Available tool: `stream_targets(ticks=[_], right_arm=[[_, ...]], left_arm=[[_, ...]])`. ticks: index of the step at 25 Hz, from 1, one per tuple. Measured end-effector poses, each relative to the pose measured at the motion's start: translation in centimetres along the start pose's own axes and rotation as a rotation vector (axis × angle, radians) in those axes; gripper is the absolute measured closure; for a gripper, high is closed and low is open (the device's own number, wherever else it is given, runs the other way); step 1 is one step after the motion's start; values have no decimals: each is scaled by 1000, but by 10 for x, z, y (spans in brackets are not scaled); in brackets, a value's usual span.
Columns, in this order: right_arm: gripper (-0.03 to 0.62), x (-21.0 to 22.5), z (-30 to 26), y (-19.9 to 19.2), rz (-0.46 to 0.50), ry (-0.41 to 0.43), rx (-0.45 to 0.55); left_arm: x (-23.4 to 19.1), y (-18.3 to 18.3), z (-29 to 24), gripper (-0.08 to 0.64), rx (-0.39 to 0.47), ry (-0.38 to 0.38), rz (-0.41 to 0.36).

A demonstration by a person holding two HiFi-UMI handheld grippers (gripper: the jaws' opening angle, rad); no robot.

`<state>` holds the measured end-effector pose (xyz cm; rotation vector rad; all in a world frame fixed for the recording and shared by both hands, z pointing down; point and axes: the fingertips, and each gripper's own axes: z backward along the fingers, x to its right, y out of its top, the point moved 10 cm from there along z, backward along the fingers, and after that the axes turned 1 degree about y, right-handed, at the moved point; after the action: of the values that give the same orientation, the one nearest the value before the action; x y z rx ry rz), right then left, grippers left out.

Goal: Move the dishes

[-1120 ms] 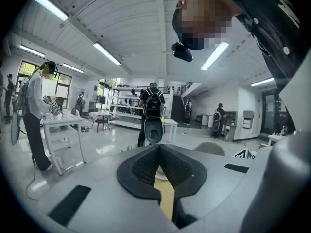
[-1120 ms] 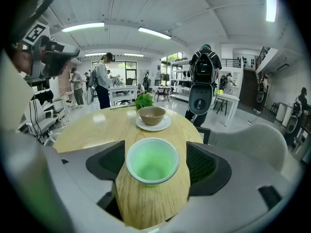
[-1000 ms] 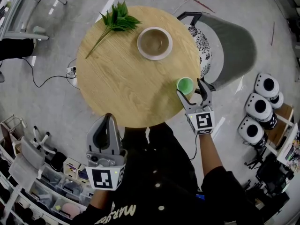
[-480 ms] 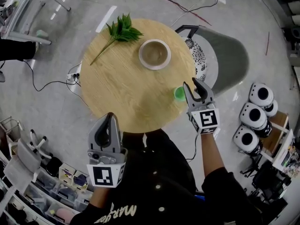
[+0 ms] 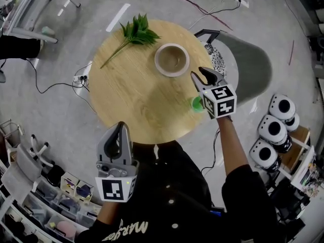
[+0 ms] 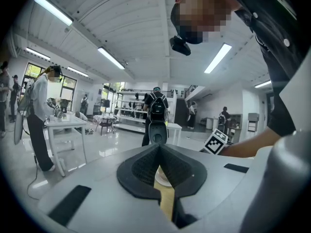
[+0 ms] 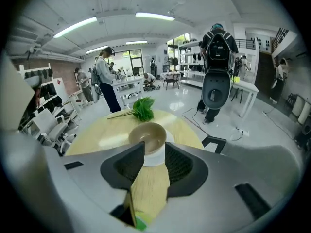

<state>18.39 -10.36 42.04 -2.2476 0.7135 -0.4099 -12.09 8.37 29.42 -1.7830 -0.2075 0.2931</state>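
Note:
On the round wooden table [image 5: 131, 95] a tan bowl [image 5: 172, 58] sits on a white plate [image 5: 160, 67]. A small green cup [image 5: 196, 104] stands near the right edge. My right gripper [image 5: 201, 75] hovers over that edge, just right of the bowl, its body above the cup. Its jaws have just been closing; a gap remains with nothing in it. Through that gap the right gripper view shows the bowl [image 7: 148, 134], with the cup [image 7: 142, 224] at the bottom. My left gripper [image 5: 120, 127] is shut and empty at the near edge.
A sprig of green leaves [image 5: 136, 30] lies at the table's far side. A grey chair with a patterned cushion [image 5: 243, 54] stands right of the table, with white round devices [image 5: 276, 128] beyond. A cable [image 5: 50, 87] runs on the floor at left. People stand farther off.
The right gripper has moved from beside the green cup toward the bowl, rising a little, and its jaws have narrowed. The cup stays on the table. The left gripper has kept still.

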Motion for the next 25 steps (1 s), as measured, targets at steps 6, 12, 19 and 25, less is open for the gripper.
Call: stream_targets(ticks=[6,12,19,25], right_arm=[[463,24,-46,8,-94,28,-128],[471,37,-78,7,-204,87,-246],[500,51,-103,5,-373,170,-286],[545,53,-113,6,-403,184,-294]], left_arm=[[-5,-7,-3,543,-16,15,-4],[-11,-18,-6,543,-70,39,23],[-16,-30,-13,543,-106,52,38],[-16,-38,-18,543,-127,55,47]])
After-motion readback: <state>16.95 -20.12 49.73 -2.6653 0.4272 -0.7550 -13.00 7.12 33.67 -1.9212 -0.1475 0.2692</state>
